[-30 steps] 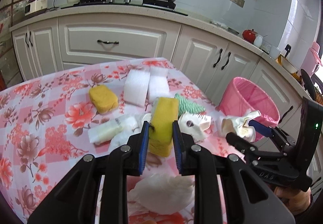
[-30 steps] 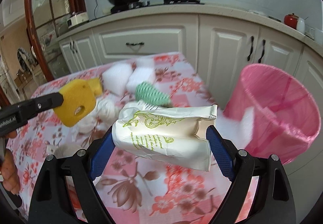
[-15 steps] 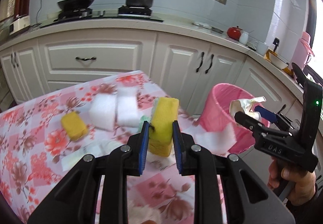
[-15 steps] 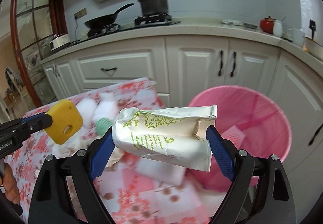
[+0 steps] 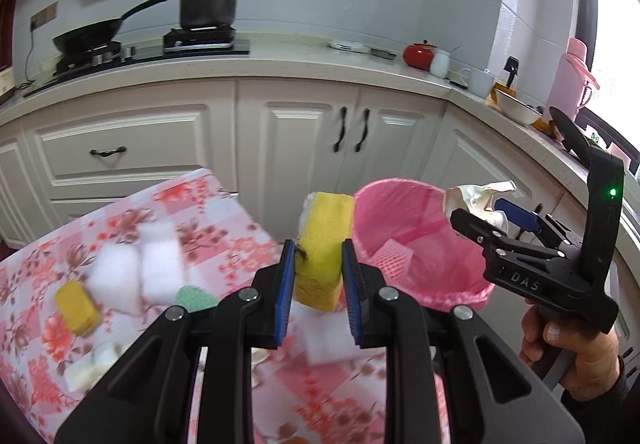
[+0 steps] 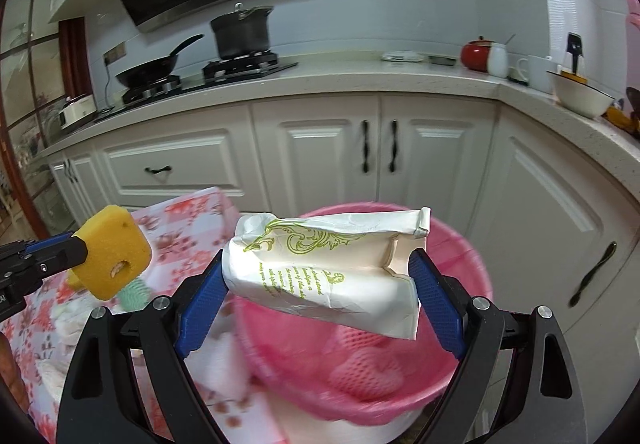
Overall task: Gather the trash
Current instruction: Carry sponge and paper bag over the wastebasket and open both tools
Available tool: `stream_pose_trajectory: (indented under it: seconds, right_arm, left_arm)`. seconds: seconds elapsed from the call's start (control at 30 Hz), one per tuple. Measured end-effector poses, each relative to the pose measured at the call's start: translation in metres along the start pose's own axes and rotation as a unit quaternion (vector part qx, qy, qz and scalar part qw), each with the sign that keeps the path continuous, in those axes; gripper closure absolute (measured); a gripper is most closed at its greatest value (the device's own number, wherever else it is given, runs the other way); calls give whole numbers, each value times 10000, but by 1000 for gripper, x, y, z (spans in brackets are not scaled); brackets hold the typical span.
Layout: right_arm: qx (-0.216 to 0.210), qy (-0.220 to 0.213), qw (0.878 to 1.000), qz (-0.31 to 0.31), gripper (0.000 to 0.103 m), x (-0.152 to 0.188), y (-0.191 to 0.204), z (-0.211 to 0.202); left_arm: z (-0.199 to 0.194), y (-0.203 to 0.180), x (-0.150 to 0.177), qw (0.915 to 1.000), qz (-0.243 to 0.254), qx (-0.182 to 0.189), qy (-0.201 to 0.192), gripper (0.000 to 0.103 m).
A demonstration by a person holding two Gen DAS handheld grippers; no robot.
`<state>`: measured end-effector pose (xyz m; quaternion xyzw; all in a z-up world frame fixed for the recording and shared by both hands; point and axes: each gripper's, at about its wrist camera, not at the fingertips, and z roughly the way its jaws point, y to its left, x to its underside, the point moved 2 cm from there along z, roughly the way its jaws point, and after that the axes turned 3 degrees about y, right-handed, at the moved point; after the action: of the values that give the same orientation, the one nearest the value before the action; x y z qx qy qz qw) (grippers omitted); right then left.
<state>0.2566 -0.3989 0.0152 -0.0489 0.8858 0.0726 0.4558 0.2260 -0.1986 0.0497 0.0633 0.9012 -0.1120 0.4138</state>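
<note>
Two pieces of trash are in the air at once. A yellow sponge (image 5: 322,244) stands upright, pinched between the blue pads of the left claw (image 5: 318,276), at the tabletop's (image 5: 224,204) far edge and just beside the rim of the pink trash bin (image 5: 404,212). In the right wrist view the same sponge (image 6: 114,258) shows a small hole in its face and sits to the left of the bin. The right claw (image 6: 320,286) is clamped on a crumpled white paper packet (image 6: 328,276) with green scrollwork and lettering; its pads are set wide and press on the packet's two ends. The packet hangs over the open mouth of the bin (image 6: 460,244), which has a pink liner and a pink foam net (image 6: 368,368) lying at the bottom. From the left wrist view, the right claw (image 5: 486,214) is held by a hand (image 5: 568,348) at the bin's right side. Left on the flowered tablecloth are another yellow sponge (image 5: 76,306), two white foam blocks (image 5: 138,270), a green mesh scrap (image 5: 196,298) and some white paper, all blurred. Behind stand white cabinets (image 5: 304,140), a wok (image 5: 92,36) and a stockpot (image 5: 208,6) on the hob.
</note>
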Motion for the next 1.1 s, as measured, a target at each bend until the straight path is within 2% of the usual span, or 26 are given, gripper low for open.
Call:
stream_pose_trajectory:
  seconds: [0.27,0.67,0.7,0.77,0.9,1.1]
  right_arm:
    - [175,41,9997,160,19,-2,-36,15]
    - [346,-47,9989,310,19,-3,-62,17]
    - [357,-47,9988,326,19,-3,-64,17]
    - [376,-51,9986,362,18,-3,-67,16]
    - [416,-53,9983,416,18,-3,-72,14]
    - [414,-90,9978,506,18,1,-74,7]
  left_arm:
    - [30,-29,-17,9997,43,231,114,81]
    - [63,-66,-30,9982,122,496,298,80]
    - [66,-68,-31,9980,115,539,315,78]
    - [72,-72,-33,9974,92,618,368,60]
    - [75,-76,-33,9971,109,627,406,56]
    - [65,-66,-29,9979,34,552,348,55]
